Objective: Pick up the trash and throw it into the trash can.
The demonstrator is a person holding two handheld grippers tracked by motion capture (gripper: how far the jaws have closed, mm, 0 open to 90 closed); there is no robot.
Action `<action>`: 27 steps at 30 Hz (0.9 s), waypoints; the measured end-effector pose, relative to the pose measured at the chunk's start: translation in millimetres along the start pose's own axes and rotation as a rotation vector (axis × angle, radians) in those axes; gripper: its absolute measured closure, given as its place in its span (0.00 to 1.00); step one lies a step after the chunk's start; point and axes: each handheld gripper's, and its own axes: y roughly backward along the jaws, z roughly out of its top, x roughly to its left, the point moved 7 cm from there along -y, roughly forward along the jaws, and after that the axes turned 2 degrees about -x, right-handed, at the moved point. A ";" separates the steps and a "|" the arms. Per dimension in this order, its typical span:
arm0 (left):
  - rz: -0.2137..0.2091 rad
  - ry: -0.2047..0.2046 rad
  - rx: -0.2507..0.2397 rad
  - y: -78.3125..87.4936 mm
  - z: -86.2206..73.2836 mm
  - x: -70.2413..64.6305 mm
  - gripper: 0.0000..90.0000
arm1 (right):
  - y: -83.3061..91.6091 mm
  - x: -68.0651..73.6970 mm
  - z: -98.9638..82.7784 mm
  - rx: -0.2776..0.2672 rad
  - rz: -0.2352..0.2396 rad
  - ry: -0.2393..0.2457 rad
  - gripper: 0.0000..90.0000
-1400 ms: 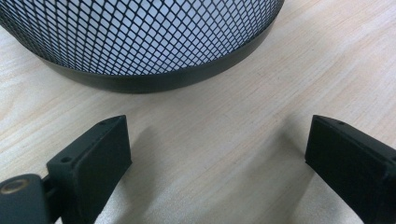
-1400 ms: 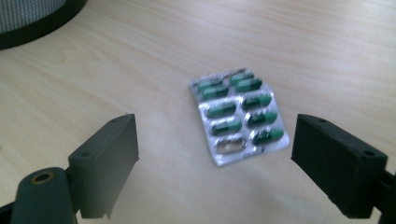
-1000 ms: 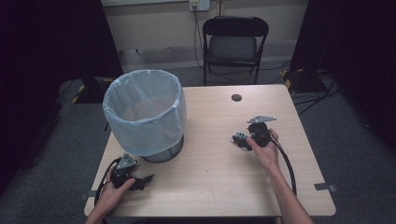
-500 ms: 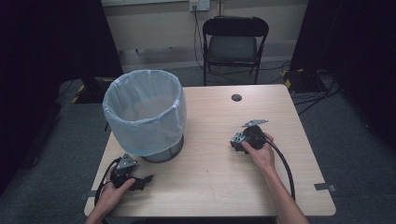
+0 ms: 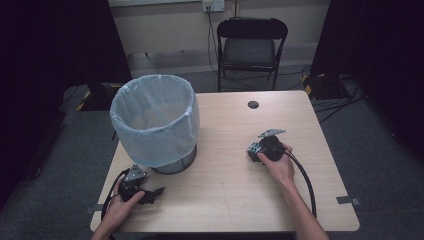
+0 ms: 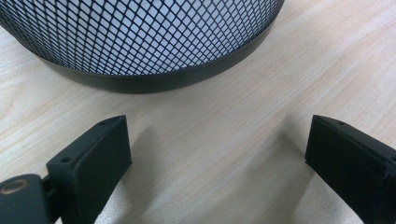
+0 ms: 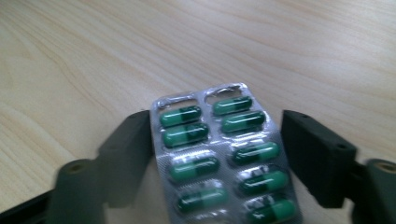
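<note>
A silver blister pack (image 7: 219, 154) of green capsules lies between the jaws of my right gripper (image 7: 217, 116), just above the wooden table (image 7: 303, 42). Both jaws press on its long edges, so the gripper is shut on it. In the high view my right gripper (image 5: 254, 150) is right of the table's middle and points left, with the pack a pale patch at its tip. My left gripper (image 5: 154, 192) rests near the front left corner. Its jaws stand wide apart with nothing between them (image 6: 217, 135), and they face the foot of a black mesh bin (image 6: 154, 46).
The bin (image 5: 155, 120), lined with a pale blue bag, stands on the left half of the table (image 5: 225, 200). A small black disc (image 5: 253, 104) lies near the far edge. A black folding chair (image 5: 250, 47) stands behind the table.
My right gripper has moved left and a little nearer the person, carrying the blister pack. The left gripper has stayed where it was.
</note>
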 end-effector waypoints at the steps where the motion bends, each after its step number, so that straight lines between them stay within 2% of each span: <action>1: 0.000 0.000 0.000 0.0 0.0 0.0 0.07 | 0.5 -0.8 -0.1 0.000 -0.006 -0.006 0.36; 7: 0.000 0.000 0.000 0.0 0.0 0.0 0.07 | 0.9 -1.5 1.1 0.010 -0.012 -0.015 0.37; 12: 0.000 -0.001 0.000 0.0 0.0 0.1 0.07 | 3.8 -0.5 1.1 0.005 0.045 -0.060 0.37; 16: 0.000 -0.001 0.000 0.0 0.0 0.0 0.07 | 6.3 2.5 2.2 0.006 0.059 -0.057 0.37; 21: 0.000 -0.001 0.000 0.1 0.0 0.1 0.07 | 13.6 7.7 8.3 -0.029 0.094 -0.070 0.37; 23: 0.000 0.000 0.000 0.0 0.0 0.1 0.07 | 19.9 8.9 12.9 -0.053 0.104 -0.090 0.37; 27: 0.001 -0.001 0.000 0.1 0.0 0.1 0.07 | 31.2 12.3 20.7 -0.080 0.112 -0.081 0.37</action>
